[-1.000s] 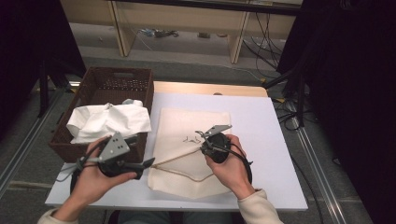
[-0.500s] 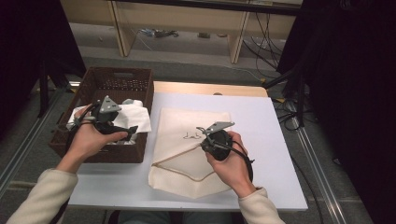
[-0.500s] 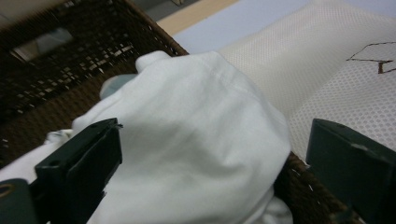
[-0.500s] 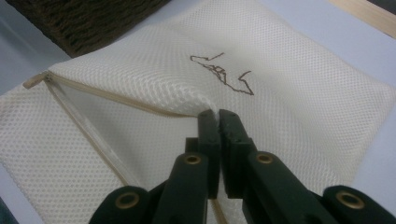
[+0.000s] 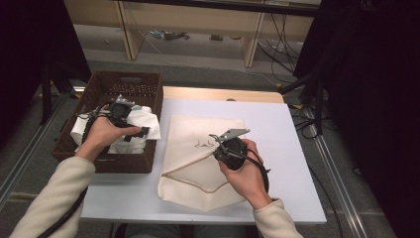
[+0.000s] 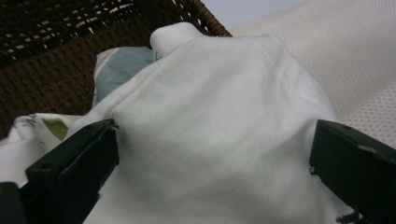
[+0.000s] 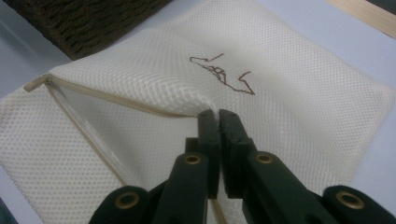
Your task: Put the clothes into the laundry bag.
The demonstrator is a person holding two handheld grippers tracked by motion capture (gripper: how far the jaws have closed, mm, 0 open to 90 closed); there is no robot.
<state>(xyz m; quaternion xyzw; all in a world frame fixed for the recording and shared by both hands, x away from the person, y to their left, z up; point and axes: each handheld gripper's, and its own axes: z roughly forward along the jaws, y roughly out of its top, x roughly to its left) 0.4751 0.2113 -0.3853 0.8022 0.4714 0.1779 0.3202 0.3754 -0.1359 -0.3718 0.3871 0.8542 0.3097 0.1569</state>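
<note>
High view: your left hand (image 5: pixel 101 134) holds the left gripper (image 5: pixel 130 126) over the brown wicker basket (image 5: pixel 110 162) at the left of the frame; your right hand (image 5: pixel 247 176) holds the right gripper (image 5: pixel 218 141) at the centre, over the cream mesh bag (image 5: pixel 190 178).
Table: the white tabletop (image 5: pixel 277 129) carries the bag flat in the middle, with the basket just beside the bag's left edge.
Basket contents: white cloth (image 5: pixel 143 121) lies bunched inside, partly draped over the basket's right rim.
Left gripper view: your jaws stand wide apart at the lower left and lower right corners, with the white cloth (image 6: pixel 219 135) filling the space between them; a pale blue patch (image 6: pixel 122 70) of fabric shows at the upper left against the basket wall (image 6: pixel 60 56).
Right gripper view: your right gripper (image 7: pixel 218 116) has its jaws pinched together on the bag's upper layer (image 7: pixel 187 100), right at the zipper edge (image 7: pixel 116 103), lifting it slightly off the lower layer.
Bag marking: a thin dark embroidered line drawing (image 7: pixel 223 74) sits above the jaws, centre of the frame.
</note>
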